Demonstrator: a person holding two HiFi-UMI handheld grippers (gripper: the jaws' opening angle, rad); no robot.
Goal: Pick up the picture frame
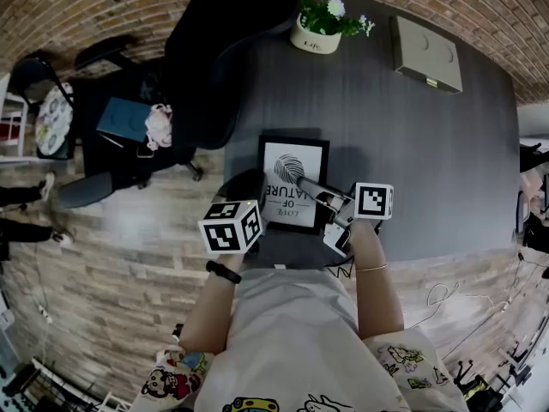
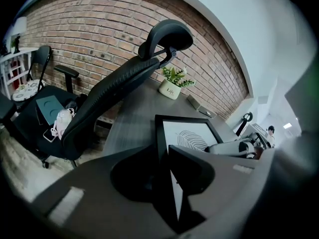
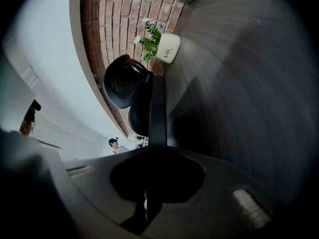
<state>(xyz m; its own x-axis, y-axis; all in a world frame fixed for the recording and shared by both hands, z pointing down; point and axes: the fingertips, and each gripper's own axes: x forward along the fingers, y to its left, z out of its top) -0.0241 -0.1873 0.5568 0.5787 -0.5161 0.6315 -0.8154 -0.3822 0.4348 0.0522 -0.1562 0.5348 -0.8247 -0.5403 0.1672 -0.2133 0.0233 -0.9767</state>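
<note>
A black picture frame (image 1: 292, 163) with a fingerprint print lies near the front edge of the dark grey table (image 1: 420, 161), just ahead of the person. My left gripper (image 1: 257, 198) is at its front left corner. In the left gripper view the frame's (image 2: 192, 133) left border runs between the left gripper's (image 2: 164, 158) jaws, which stand close against it. My right gripper (image 1: 298, 177) reaches in from the right across the print. In the right gripper view the frame (image 3: 157, 113) shows edge-on and runs into the shut right gripper (image 3: 149, 153).
A black office chair (image 1: 223, 58) stands at the table's left side, close to the frame. At the back of the table are a white pot of flowers (image 1: 322, 26) and a flat grey box (image 1: 426, 54). A brick wall runs behind.
</note>
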